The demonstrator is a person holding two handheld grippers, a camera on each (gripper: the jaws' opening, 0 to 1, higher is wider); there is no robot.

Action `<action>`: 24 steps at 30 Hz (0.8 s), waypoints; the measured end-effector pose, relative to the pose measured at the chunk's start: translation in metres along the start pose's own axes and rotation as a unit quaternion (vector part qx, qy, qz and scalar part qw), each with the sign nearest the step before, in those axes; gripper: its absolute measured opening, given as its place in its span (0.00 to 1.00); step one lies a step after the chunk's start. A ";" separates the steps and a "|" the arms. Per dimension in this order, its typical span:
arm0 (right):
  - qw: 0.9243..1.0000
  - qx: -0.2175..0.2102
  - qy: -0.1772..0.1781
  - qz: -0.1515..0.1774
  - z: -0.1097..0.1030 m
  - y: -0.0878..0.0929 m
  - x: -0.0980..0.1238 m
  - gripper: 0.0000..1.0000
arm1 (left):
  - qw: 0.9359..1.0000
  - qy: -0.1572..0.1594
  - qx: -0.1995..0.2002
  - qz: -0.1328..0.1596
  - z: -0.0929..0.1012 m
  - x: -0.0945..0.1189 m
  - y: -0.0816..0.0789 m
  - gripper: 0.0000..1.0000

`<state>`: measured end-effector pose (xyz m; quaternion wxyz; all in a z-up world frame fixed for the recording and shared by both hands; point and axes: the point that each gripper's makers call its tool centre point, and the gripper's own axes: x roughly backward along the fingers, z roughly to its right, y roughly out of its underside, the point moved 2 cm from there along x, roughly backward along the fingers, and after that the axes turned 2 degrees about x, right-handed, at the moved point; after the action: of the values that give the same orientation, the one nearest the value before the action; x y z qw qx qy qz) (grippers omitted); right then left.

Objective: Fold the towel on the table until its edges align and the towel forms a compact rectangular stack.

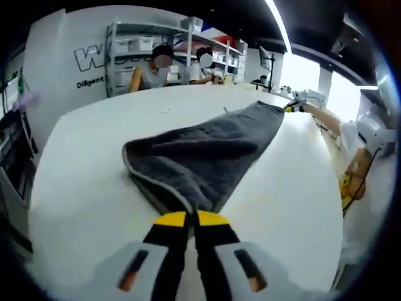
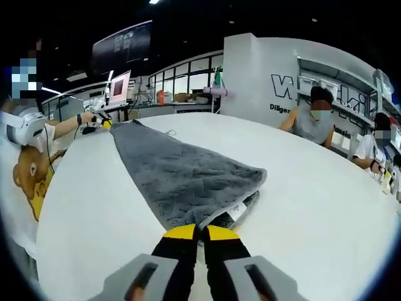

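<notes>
Towel [image 1: 207,150] stretched over table [image 1: 81,188], corners hidden in both clamped tools [image 1: 191,219] [image 2: 199,233].

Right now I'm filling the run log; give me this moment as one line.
left gripper: shut on towel corner | right gripper: shut on towel corner | towel: grey, stretched between them over white table | final stack: not yet

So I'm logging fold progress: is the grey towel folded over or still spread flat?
Partly folded: the grey towel lies doubled, a lower layer edge peeking out beneath, stretched between the right tool and left tool.
</notes>
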<state>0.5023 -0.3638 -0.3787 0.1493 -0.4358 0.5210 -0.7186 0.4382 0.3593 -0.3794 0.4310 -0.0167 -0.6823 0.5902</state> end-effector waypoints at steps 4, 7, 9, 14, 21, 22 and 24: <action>1.000 -0.005 0.013 -0.003 0.005 0.000 0.005 0.03 | 1.000 -0.015 0.001 -0.015 -0.001 0.009 0.007 0.05; 1.000 -0.005 0.017 -0.005 0.005 0.001 0.007 0.03 | 0.999 -0.030 -0.003 -0.028 -0.005 0.016 0.014 0.04; 1.000 -0.004 0.019 -0.008 0.005 0.002 0.008 0.03 | 0.998 -0.044 -0.010 -0.043 -0.007 0.021 0.021 0.04; 1.000 -0.003 0.026 -0.016 0.005 0.004 0.007 0.03 | 0.998 -0.048 -0.004 -0.040 -0.005 0.028 0.026 0.04; 0.999 -0.003 0.020 -0.032 -0.002 0.010 0.004 0.02 | 0.997 -0.049 -0.012 -0.063 0.002 0.031 0.036 0.04; 0.999 -0.003 0.020 -0.033 -0.002 0.010 0.004 0.02 | 0.997 -0.053 -0.015 -0.062 0.002 0.031 0.036 0.04; 0.999 -0.005 0.019 -0.033 -0.003 0.010 0.004 0.02 | 0.997 -0.056 -0.017 -0.058 0.002 0.032 0.034 0.05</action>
<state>0.4956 -0.3691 -0.3859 0.1137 -0.4398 0.5125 -0.7287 0.4000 0.3851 -0.3886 0.4253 0.0481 -0.7151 0.5526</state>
